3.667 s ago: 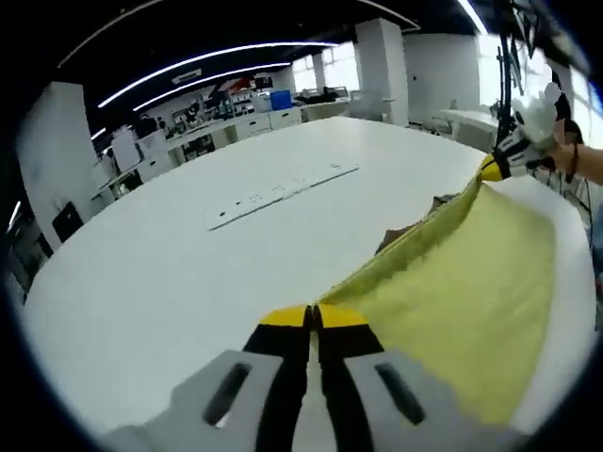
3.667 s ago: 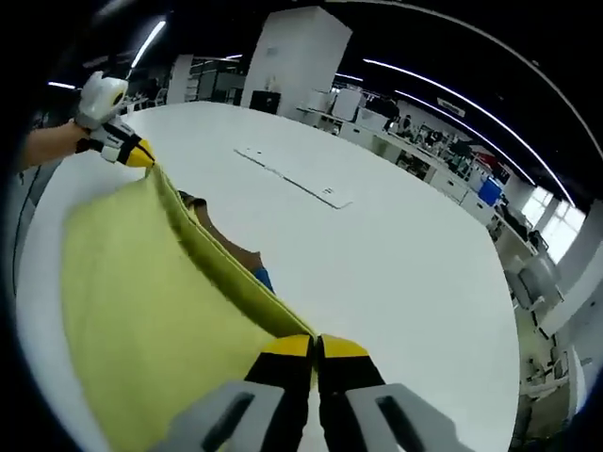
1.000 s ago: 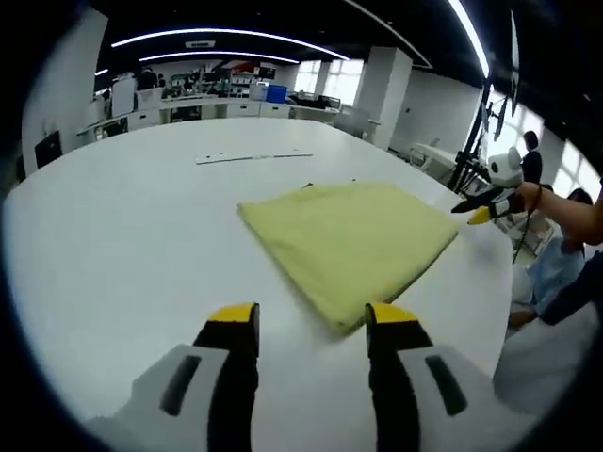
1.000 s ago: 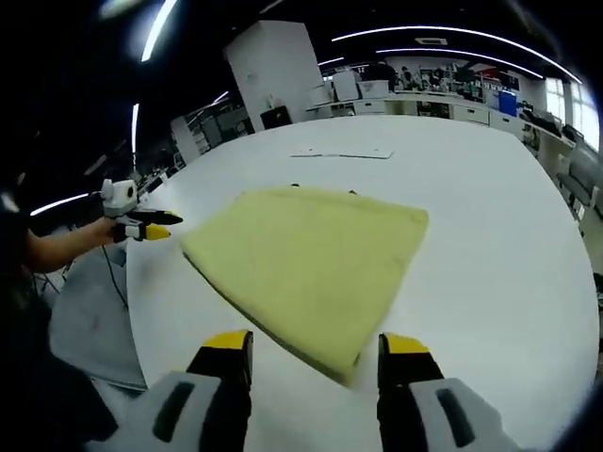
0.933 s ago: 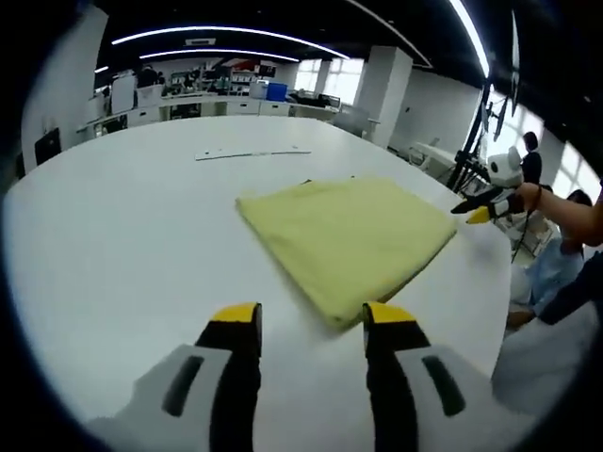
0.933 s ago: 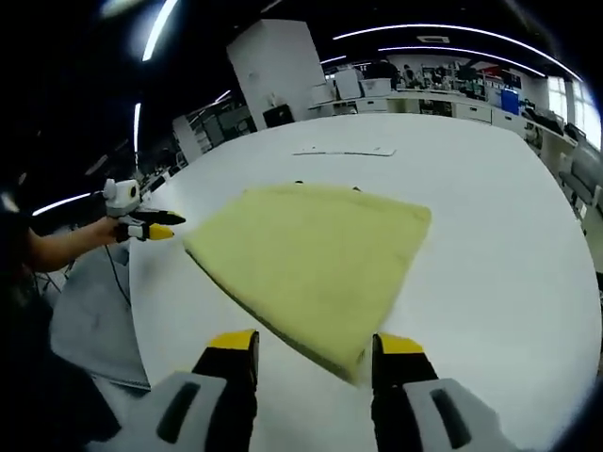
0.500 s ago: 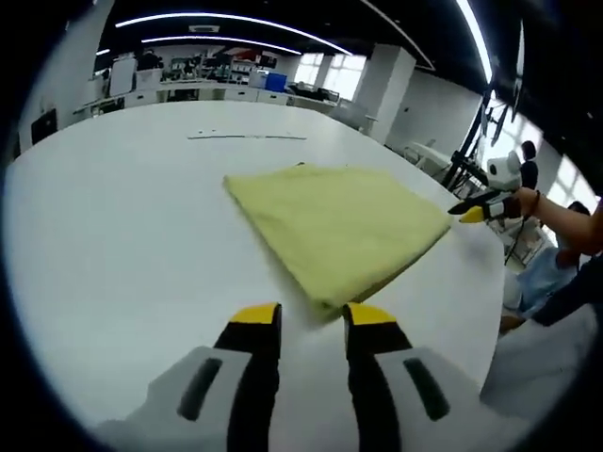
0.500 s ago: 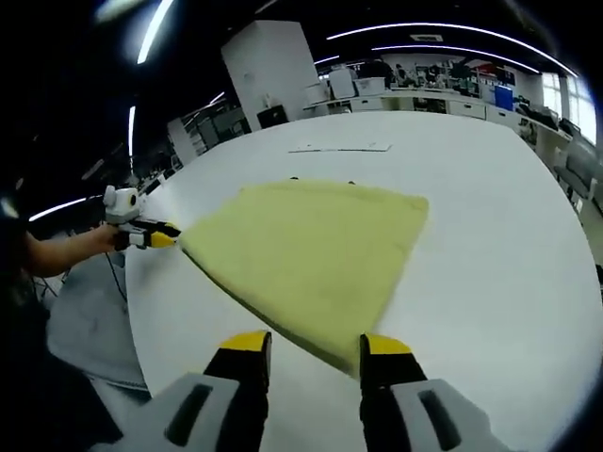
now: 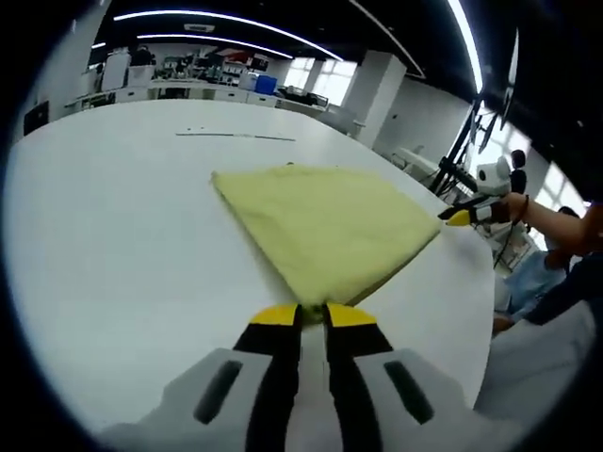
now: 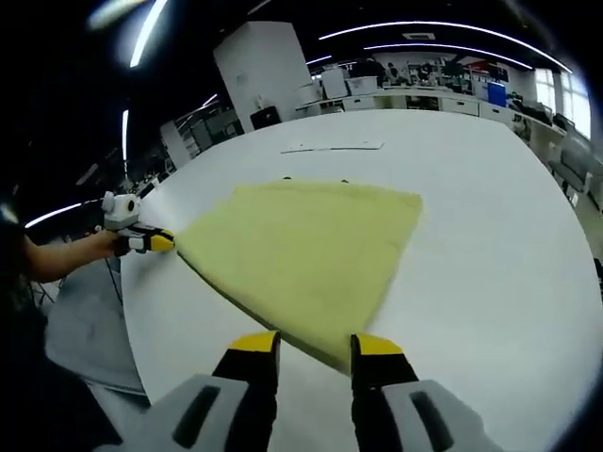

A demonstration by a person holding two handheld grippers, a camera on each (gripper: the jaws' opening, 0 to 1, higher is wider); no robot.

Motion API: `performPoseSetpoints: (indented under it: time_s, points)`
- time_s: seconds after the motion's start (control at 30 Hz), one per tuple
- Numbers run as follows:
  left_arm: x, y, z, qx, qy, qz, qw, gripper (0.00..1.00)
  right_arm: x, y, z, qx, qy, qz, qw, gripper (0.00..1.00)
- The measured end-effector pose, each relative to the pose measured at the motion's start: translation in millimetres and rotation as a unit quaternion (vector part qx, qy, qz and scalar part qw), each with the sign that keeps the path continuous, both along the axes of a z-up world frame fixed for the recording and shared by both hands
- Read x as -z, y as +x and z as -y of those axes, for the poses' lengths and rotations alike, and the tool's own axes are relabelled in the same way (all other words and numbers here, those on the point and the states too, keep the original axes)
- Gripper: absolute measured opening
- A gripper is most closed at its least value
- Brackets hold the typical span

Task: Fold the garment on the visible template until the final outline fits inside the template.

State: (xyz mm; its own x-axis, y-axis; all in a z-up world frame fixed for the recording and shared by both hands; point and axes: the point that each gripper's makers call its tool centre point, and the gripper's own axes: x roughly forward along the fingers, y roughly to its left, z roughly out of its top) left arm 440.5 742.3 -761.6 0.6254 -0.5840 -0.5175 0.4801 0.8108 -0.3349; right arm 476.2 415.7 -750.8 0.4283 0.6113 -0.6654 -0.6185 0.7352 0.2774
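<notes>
Left gripper (image 9: 313, 314) has its jaws almost together right at the near corner of the yellow garment (image 9: 325, 224), which lies flat and folded on the white surface (image 9: 113, 217); whether cloth is actually pinched between the tips, I cannot tell. Over in the right gripper view, the right gripper (image 10: 307, 347) sits at its own near corner with the jaws narrowed but a clear gap between them, the cloth's edge just at the tips. To do this grab well, I'd say both want a bite on all the stacked layers at the corner, low to the surface, then lift evenly so the fold stays square. Further out, the garment's far edge runs straight, with small dark marks peeking at it, perhaps the template. Beyond lies a thin white strip (image 9: 236, 136), well apart. Plenty of bare surface far and left; the surface's rim is near on the right.
</notes>
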Motion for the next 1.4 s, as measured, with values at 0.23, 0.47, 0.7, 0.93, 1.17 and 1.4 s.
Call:
performPoseSetpoints:
  time_s: [0.23, 0.47, 0.7, 0.93, 1.17, 1.4]
  points:
    - [2.1, -2.2, -2.6, 0.006, 0.007, 0.001, 1.0, 0.0, -2.0, 1.6, 0.1, 0.004, 0.009, 0.002, 0.9999, 0.19]
    - [0.5, -1.2, -5.5, 0.007, 0.011, 0.005, 0.9999, 0.0, 0.5, 1.1, 0.0, 0.004, 0.008, 0.001, 1.0, 0.09]
    - [-2.3, -1.7, -9.2, 0.025, 0.034, 0.013, 0.999, 0.0, 4.6, -2.2, 2.4, 0.0, -0.001, -0.005, 1.0, 0.0]
    - [-4.2, -2.7, -10.0, 0.044, 0.06, 0.021, 0.997, 0.0, 0.8, -2.9, 16.1, 0.013, -0.011, -0.001, 0.9998, 0.04]
    - [-2.7, -4.0, -9.6, 0.055, 0.075, 0.02, 0.9955, 0.0, 8.6, -2.4, 17.9, 0.011, -0.01, -0.013, 0.9998, 0.1]
    - [-2.9, -6.6, -11.1, 0.082, 0.113, 0.029, 0.9897, 0.0, 12.6, 0.8, 14.3, 0.014, -0.006, -0.015, 0.9998, 0.0]
